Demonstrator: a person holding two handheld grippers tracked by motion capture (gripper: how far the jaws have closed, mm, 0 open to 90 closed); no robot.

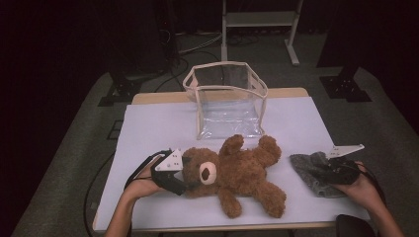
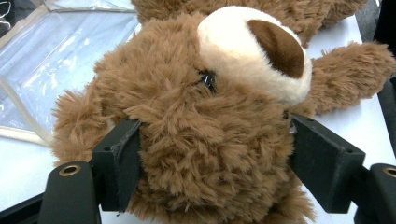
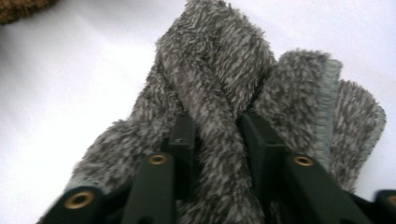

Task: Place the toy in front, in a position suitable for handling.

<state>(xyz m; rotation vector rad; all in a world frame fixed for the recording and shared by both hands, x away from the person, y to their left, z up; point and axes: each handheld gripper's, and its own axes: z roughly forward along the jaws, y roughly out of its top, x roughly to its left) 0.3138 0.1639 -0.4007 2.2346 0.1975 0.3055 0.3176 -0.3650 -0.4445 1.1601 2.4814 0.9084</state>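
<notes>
1. The left gripper (image 2: 212, 154) has its 2 jaws wide apart and pressed into the head of the brown teddy bear (image 1: 232, 173), 1 pad against each side of it. In the left gripper view the fur bulges between the pads.
2. The right gripper (image 3: 217, 135) has its jaws narrow, pinched on a raised fold of the grey fuzzy cloth (image 3: 224, 84).
3. The bear lies on its back in the lower middle of the high view, head toward the left, legs toward the lower right. The cloth sits at the right of that view, well apart from the bear.
4. Handling, as I judge it: the bear looks soft, light and squashy, so the head should give under the pads; a grip on the head or torso looks safer than a limb, which would flop. The cloth looks limp and light and will likely drape from its pinched fold.
5. A clear bag (image 1: 225, 98) with a cream rim stands open on the white table (image 1: 148, 123), just above the bear.
</notes>
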